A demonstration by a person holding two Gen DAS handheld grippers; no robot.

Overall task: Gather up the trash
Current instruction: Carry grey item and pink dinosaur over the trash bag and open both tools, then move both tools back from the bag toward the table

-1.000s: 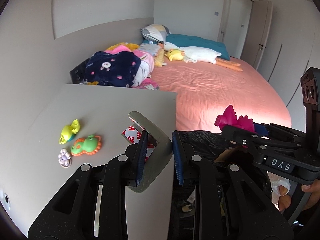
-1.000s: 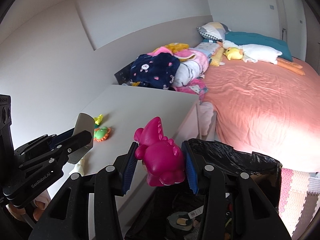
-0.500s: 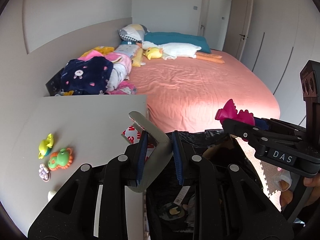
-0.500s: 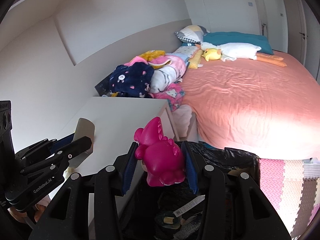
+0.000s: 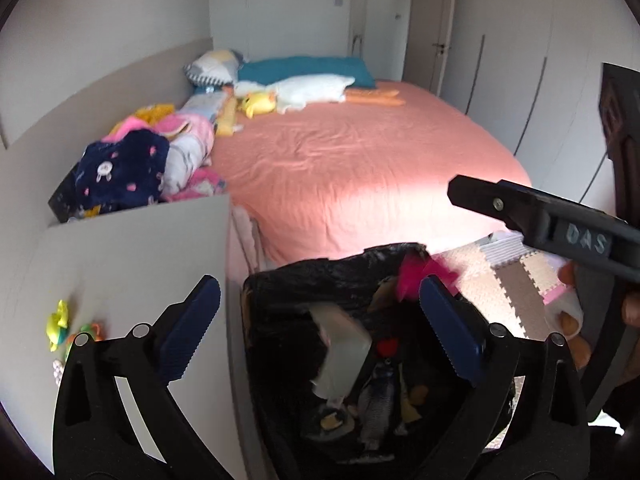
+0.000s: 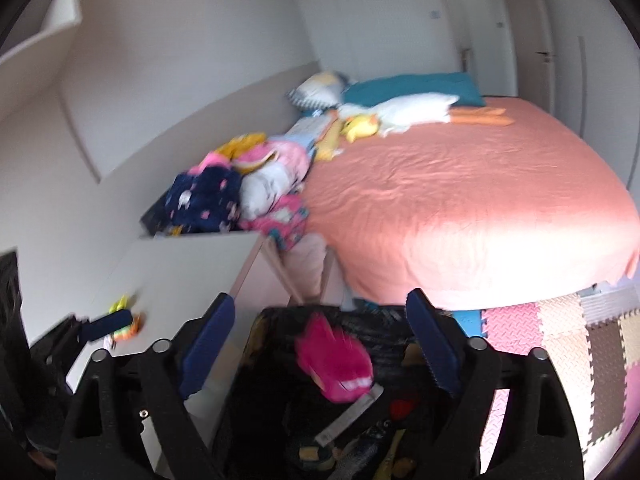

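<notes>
From the left wrist, the left gripper (image 5: 318,328) hangs over the black-lined trash bin (image 5: 280,280), jaws apart, a grey wrapper (image 5: 340,356) inside it. From the right wrist, the right gripper (image 6: 320,340), jaws apart, hovers above the pink dinosaur toy (image 6: 334,364) in the bin.

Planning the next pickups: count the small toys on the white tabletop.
3 visible, clustered at its left edge: a yellow-green toy, an orange-green toy beside it, and a pale beaded one, half hidden by the left gripper. More may be hidden.
</notes>
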